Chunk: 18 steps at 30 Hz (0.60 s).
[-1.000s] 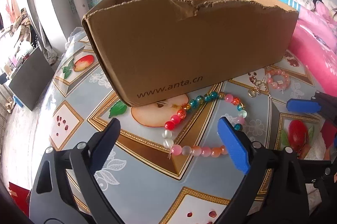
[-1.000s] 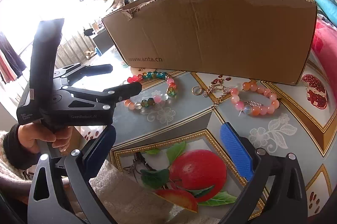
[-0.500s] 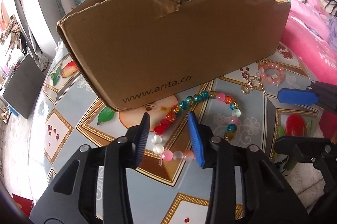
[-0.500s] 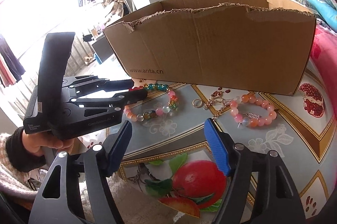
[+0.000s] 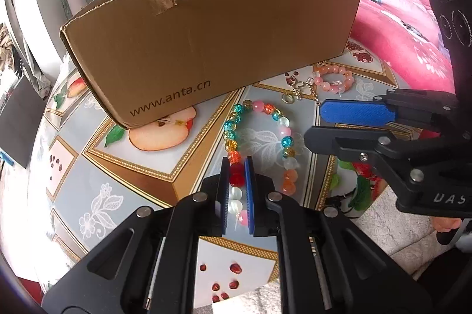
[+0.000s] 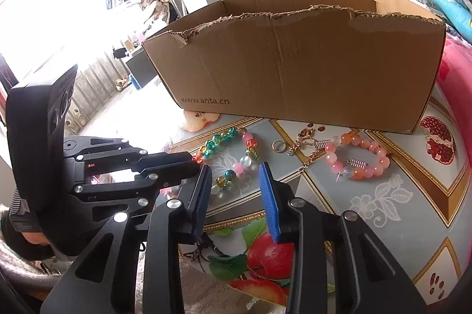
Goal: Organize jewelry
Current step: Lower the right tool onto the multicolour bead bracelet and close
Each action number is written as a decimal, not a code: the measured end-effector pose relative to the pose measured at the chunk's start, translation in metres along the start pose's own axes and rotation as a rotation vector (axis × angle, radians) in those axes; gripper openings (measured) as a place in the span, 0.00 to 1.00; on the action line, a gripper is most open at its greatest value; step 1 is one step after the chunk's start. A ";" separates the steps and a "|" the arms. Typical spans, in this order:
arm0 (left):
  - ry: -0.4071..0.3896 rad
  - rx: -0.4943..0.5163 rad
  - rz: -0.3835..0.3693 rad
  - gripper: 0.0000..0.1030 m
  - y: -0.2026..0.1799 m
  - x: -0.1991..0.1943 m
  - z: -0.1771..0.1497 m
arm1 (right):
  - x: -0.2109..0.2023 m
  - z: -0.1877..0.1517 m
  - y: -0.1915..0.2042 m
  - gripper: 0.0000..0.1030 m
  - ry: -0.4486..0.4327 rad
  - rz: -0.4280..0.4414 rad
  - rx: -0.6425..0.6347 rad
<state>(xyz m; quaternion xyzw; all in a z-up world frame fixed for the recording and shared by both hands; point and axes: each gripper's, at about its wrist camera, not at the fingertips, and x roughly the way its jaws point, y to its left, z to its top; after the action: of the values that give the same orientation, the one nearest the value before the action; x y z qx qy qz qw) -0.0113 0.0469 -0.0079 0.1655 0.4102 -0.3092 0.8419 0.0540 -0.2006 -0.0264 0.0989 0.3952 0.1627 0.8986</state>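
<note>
Since half a second ago, the left hand-held gripper has closed its blue pads on the red bead of the multicoloured bracelet; one second ago these pads were wide apart. Now both pads press the sides of that bead, and the white and pink beads of the same bracelet lie between the fingers, closer to the camera. The remaining beads make a loop on the counter, just beyond the fingertips.

The right hand-held gripper has also narrowed since one second ago, but its pads are still apart and hold nothing. It hovers near the right side of the same bracelet.

Farther on the counter, a gold ring with a short chain lies between the two bracelets. The pink-orange bracelet is to the right of it, well apart from both grippers, and it looks unmoved.

Behind all the jewelry stands the cardboard box, open at the top with a torn front edge. It rests on the counter, and its front wall is close to the far beads of the multicoloured bracelet.
</note>
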 end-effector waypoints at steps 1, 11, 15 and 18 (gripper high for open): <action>0.001 -0.001 -0.003 0.09 -0.001 -0.001 -0.002 | 0.001 0.000 0.000 0.29 0.003 -0.002 -0.001; -0.023 -0.058 -0.042 0.21 0.010 -0.012 0.000 | 0.019 0.019 0.003 0.27 0.018 -0.029 -0.008; -0.004 -0.029 -0.035 0.24 0.010 -0.002 0.009 | 0.030 0.020 0.006 0.25 0.041 -0.061 -0.024; 0.011 -0.002 -0.028 0.24 0.009 0.005 0.011 | 0.035 0.017 0.005 0.16 0.065 -0.067 -0.023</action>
<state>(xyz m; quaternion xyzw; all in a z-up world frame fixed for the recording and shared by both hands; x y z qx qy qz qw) 0.0039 0.0461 -0.0052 0.1605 0.4173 -0.3195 0.8355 0.0880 -0.1834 -0.0370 0.0699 0.4252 0.1401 0.8914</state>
